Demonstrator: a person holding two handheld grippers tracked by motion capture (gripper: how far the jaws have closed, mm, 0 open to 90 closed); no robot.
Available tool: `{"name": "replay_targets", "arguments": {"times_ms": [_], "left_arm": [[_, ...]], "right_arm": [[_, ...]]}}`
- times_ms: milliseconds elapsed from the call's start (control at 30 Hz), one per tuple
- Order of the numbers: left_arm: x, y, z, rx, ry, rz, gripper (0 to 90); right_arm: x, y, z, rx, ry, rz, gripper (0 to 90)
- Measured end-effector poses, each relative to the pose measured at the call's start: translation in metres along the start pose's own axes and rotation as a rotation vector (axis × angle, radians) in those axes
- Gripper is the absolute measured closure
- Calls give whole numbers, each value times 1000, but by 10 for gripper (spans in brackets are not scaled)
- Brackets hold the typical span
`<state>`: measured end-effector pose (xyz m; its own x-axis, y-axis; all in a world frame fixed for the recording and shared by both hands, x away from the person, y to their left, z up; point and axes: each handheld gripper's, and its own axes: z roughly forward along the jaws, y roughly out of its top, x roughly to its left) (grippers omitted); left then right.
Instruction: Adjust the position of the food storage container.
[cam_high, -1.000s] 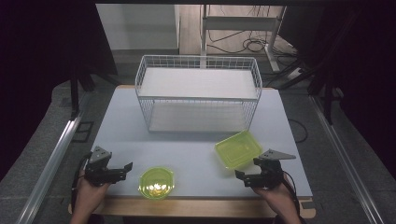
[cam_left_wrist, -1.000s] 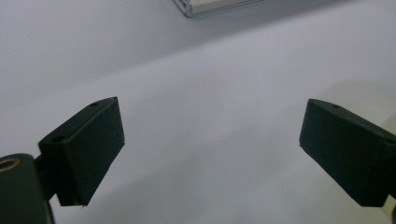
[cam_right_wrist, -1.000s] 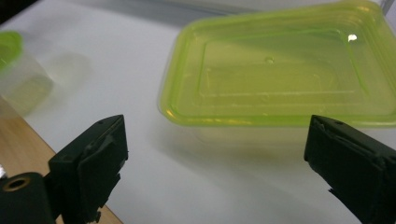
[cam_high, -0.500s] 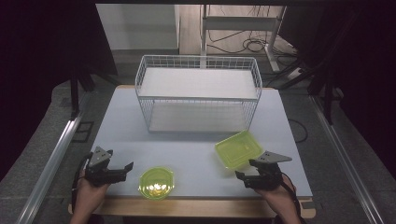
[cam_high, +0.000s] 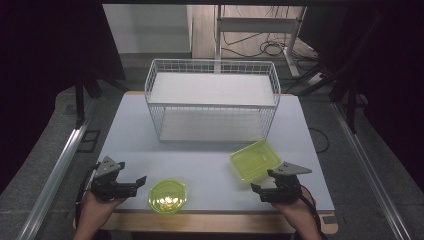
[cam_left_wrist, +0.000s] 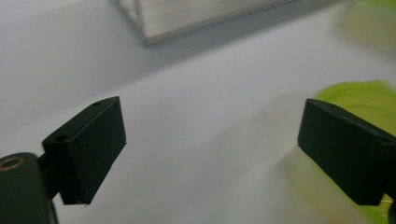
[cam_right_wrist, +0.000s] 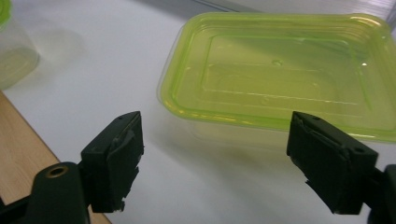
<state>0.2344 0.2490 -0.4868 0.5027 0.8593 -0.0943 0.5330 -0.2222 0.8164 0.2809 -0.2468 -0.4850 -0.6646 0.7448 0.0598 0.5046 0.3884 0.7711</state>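
A round green lidded container (cam_high: 168, 195) sits near the table's front edge, left of centre. My left gripper (cam_high: 136, 183) hovers just left of it, open with nothing between the jaws; in the left gripper view the left gripper (cam_left_wrist: 212, 154) has the round container (cam_left_wrist: 359, 98) behind its right jaw. A rectangular green lidded container (cam_high: 255, 159) lies front right. My right gripper (cam_high: 256, 189) stands just in front of it. In the right gripper view the right gripper (cam_right_wrist: 215, 163) is open, its jaws have just been opening, and the rectangular container (cam_right_wrist: 280, 70) lies ahead of them, not between.
A white wire basket (cam_high: 212, 100) stands at the back middle of the white table (cam_high: 200, 150). A wooden strip (cam_high: 200, 222) runs along the front edge, close under both hands. Dark floor and metal rails flank the table.
My left gripper has lifted slightly off the table. The right gripper has stayed where it was, and both containers have kept their places.
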Motion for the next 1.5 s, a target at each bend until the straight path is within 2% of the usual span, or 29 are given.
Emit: {"name": "replay_targets", "arguments": {"times_ms": [67,100,167,233,333,400,433,500,600,667,733,767,800,867,967,1033,1133,1300,1500], "left_arm": [[-8,4,-5,-29,-36,18,127],[-14,7,-8,-43,-62,35,157],[-25,11,-12,-63,-85,73,191],[-35,14,-16,-77,-122,104,292],[-48,17,-19,-86,-149,147,388],[-52,18,-19,-88,-159,159,438],[-61,18,-16,-82,-195,179,459],[-69,18,-12,-67,-225,196,517],[-81,18,-5,-19,-289,199,678],[-91,16,1,3,-331,222,764],[-94,16,2,15,-338,233,827],[-102,13,8,48,-353,259,868],[-105,12,9,59,-357,263,893],[-110,10,13,93,-371,252,897],[-114,9,14,104,-377,261,897],[-122,7,17,125,-390,273,897],[-126,4,23,162,-369,292,897],[-119,1,31,213,-378,239,897],[-107,2,31,207,-364,203,898]], "right_arm": [[0,1,-1,-4,-12,6,165],[1,1,-1,-5,-19,8,160],[1,1,-1,-6,-27,10,156],[1,1,0,-5,-29,7,153],[0,1,-1,-14,-33,5,152],[0,1,-1,-22,-34,6,151],[-1,0,-1,-22,-33,4,145],[-1,0,-1,-16,-30,-6,137],[-2,0,-1,-19,-28,-5,136],[-1,0,-1,-16,-32,-13,136],[-1,-1,0,-8,-36,-25,136],[-1,-1,0,-4,-39,-28,136],[-1,-1,0,0,-41,-27,137],[-2,-2,0,7,-49,-27,136],[-3,-2,-1,5,-51,-20,136],[-3,-2,-1,6,-56,-20,136],[-3,-2,-1,9,-57,-25,136],[-2,-2,0,9,-61,-27,137],[-3,-2,0,12,-66,-24,137]]}}
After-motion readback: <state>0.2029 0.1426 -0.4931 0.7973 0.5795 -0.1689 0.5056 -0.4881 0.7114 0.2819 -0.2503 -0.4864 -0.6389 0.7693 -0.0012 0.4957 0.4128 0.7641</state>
